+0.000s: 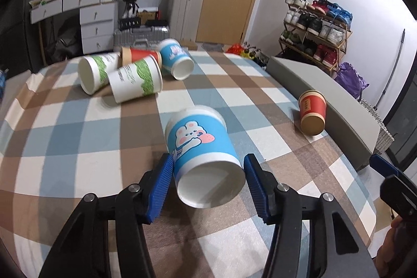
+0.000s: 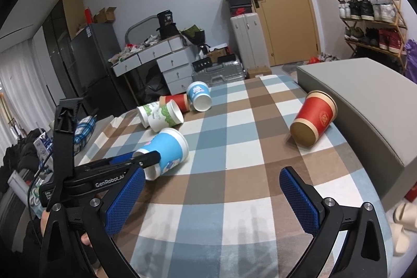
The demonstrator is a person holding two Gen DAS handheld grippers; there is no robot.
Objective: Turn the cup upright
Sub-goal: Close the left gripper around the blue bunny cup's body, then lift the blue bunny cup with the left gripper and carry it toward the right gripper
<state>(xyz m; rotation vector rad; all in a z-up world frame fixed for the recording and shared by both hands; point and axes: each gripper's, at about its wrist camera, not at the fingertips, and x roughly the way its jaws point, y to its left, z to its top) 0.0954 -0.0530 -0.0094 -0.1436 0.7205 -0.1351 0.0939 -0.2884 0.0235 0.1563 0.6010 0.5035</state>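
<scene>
A blue paper cup with a rabbit print (image 1: 200, 147) lies on its side on the checkered tablecloth (image 1: 78, 137), its mouth toward the camera. My left gripper (image 1: 208, 173) is open, one blue pad on each side of the cup near its rim; I cannot tell if they touch it. The cup (image 2: 166, 150) and the left gripper (image 2: 140, 159) also show in the right wrist view. My right gripper (image 2: 212, 196) is open and empty over the tablecloth (image 2: 234, 147), to the right of that cup. A red cup (image 2: 312, 119) lies on its side farther right.
Several more cups lie tipped in a cluster at the far side: two green-and-white (image 1: 135, 80), one red (image 1: 140, 55), one blue (image 1: 177, 59). The red cup (image 1: 311, 112) rests against a grey cushioned block (image 1: 325, 87) along the right edge. Furniture and a shoe rack (image 1: 318, 28) stand beyond.
</scene>
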